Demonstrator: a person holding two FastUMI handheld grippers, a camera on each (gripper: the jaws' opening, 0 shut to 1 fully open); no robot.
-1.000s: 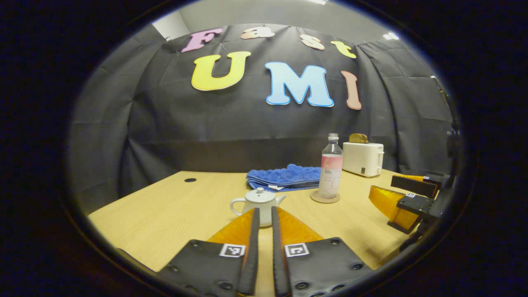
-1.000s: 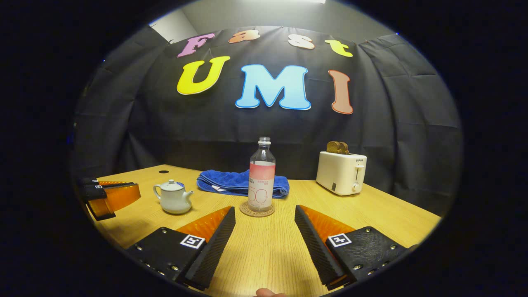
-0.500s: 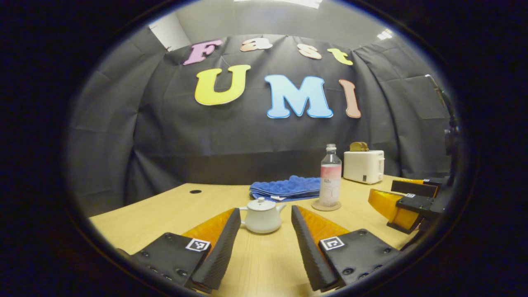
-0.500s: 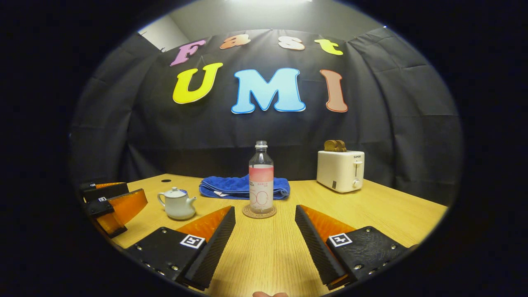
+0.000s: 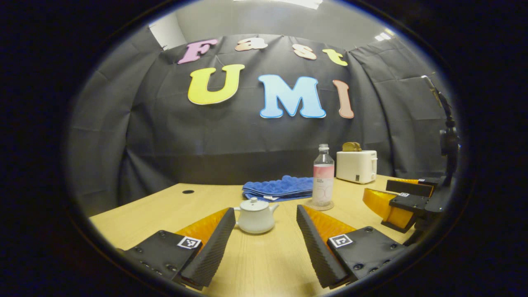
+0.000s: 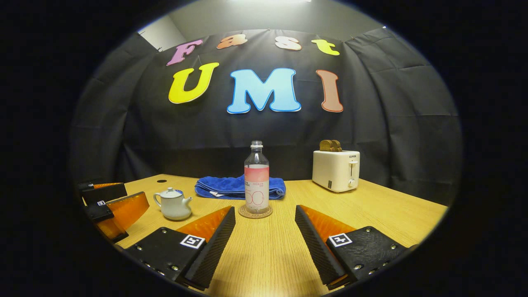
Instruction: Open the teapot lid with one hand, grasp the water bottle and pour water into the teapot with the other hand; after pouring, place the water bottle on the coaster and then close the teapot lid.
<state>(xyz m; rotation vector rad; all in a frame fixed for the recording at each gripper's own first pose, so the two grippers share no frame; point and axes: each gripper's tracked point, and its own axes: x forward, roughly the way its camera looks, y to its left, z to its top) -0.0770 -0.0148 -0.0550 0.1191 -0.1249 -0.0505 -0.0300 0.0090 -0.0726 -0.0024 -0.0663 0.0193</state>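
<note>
Both claws (image 5: 266, 218) (image 6: 265, 218) gape empty; the left one partly hides the teapot's (image 5: 255, 215) handle.

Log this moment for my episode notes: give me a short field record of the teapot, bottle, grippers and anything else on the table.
teapot: white teapot on the table, lid on
water bottle: upright on the coaster, uncapped water bottle
left gripper: left gripper open, teapot ahead between its fingers, untouched
right gripper: right gripper open, facing the bottle, apart from it
behind: blue towel, toaster holding bread
</note>
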